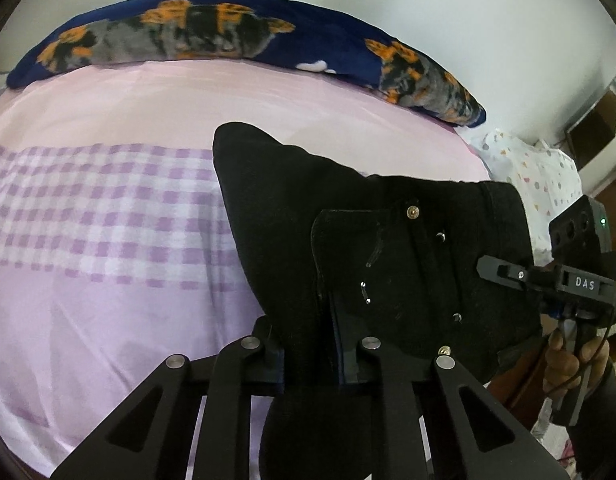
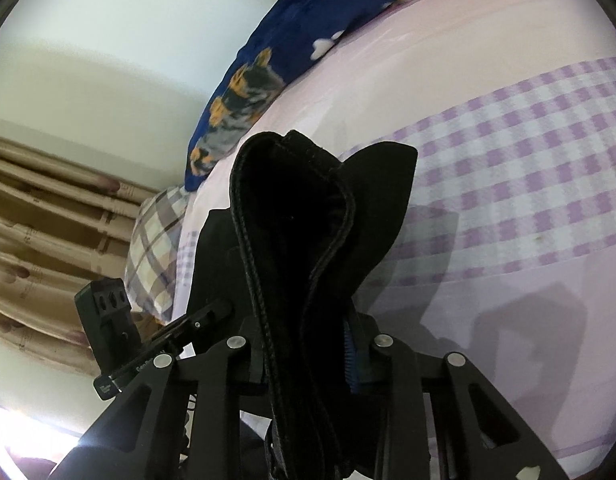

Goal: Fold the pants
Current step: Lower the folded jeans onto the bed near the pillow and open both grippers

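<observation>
left gripper (image 1: 308, 354) clamped on black pants (image 1: 372, 248) at waistband | right gripper (image 2: 306, 356) clamped on the same pants (image 2: 308, 248), on a doubled seamed edge | pants lifted above pink bed sheet (image 1: 108, 312), spanning left-right between both grippers, right one at the far-right edge | judgement: both equally near, lower together.

"DAS" — on right tool (image 1: 484, 268)

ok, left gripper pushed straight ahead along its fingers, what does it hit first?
The black pants it is already shut on fill the line ahead. Past them, probably the pink bedsheet, then the blue dog-print blanket by the wall; depth is unclear.
</observation>
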Demonstrator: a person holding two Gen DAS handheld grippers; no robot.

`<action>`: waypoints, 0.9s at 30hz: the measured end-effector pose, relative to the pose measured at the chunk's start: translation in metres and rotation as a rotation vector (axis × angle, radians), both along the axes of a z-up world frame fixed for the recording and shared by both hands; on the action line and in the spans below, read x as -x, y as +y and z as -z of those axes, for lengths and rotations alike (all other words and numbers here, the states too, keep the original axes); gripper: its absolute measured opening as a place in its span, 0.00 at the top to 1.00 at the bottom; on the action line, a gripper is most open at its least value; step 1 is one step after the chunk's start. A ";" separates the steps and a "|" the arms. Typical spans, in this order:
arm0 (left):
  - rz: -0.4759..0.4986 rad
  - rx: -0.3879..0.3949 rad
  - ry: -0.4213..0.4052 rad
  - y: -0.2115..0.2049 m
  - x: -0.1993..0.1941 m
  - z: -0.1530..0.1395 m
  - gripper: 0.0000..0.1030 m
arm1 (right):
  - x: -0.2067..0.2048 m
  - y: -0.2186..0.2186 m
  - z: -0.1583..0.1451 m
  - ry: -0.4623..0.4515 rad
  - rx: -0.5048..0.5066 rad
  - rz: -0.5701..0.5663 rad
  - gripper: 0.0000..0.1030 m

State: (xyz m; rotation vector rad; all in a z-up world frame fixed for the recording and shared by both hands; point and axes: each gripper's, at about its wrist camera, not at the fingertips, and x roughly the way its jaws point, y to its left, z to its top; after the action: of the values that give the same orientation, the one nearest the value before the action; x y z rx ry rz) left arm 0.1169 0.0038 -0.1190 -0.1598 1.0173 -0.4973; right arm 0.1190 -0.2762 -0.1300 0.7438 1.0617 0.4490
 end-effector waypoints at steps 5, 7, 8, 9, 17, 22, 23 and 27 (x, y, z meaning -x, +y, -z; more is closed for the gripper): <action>-0.044 -0.006 -0.015 0.021 -0.013 -0.007 0.83 | -0.017 0.020 0.002 0.006 -0.021 -0.021 0.75; -0.058 -0.013 -0.028 0.027 -0.020 -0.011 0.83 | -0.030 0.028 0.000 -0.006 -0.029 -0.030 0.75; -0.064 -0.017 -0.037 0.030 -0.027 -0.015 0.83 | -0.036 0.031 -0.001 -0.009 -0.029 -0.032 0.75; -0.067 -0.021 -0.042 0.031 -0.031 -0.017 0.83 | -0.042 0.034 -0.001 -0.010 -0.033 -0.033 0.75; -0.081 -0.060 -0.088 0.042 -0.094 -0.032 0.83 | -0.106 0.049 -0.009 -0.031 -0.030 -0.036 0.75; -0.102 -0.060 -0.105 0.044 -0.124 -0.038 0.83 | -0.144 0.051 -0.015 -0.045 -0.025 -0.043 0.75; -0.106 -0.058 -0.105 0.044 -0.128 -0.038 0.83 | -0.151 0.052 -0.016 -0.047 -0.019 -0.046 0.75; -0.120 -0.053 -0.107 0.048 -0.148 -0.034 0.83 | -0.175 0.055 -0.017 -0.051 0.002 -0.059 0.76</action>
State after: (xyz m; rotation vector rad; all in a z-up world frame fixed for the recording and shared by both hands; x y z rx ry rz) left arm 0.2648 0.0519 -0.0845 -0.1448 0.9090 -0.3653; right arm 0.2943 -0.2210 -0.1129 0.6972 1.0380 0.5146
